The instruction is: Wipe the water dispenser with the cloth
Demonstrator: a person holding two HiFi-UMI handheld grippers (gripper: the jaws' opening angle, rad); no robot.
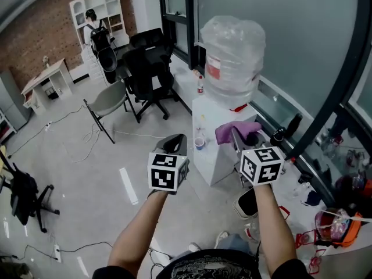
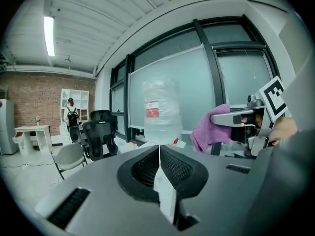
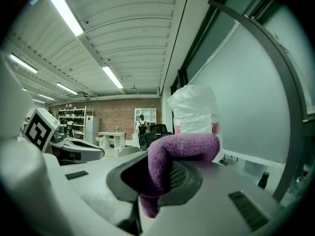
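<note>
The white water dispenser (image 1: 216, 158) stands by the window with a big plastic-wrapped bottle (image 1: 232, 54) on top. My right gripper (image 1: 241, 135) is shut on a purple cloth (image 1: 235, 130), held over the dispenser's top just below the bottle. In the right gripper view the cloth (image 3: 183, 149) bulges out of the shut jaws, with the bottle (image 3: 193, 109) behind it. My left gripper (image 1: 175, 145) hovers left of the dispenser, shut and empty; its jaws meet in a thin line (image 2: 159, 162). The left gripper view also shows the cloth (image 2: 208, 130) and the bottle (image 2: 160, 107).
A paper cup (image 1: 199, 142) sits at the dispenser's left front. Black office chairs (image 1: 148, 63) and a grey chair (image 1: 108, 100) stand behind on the left. A person (image 1: 93, 25) is at the far shelves. Cables lie on the floor; clutter lines the window at right.
</note>
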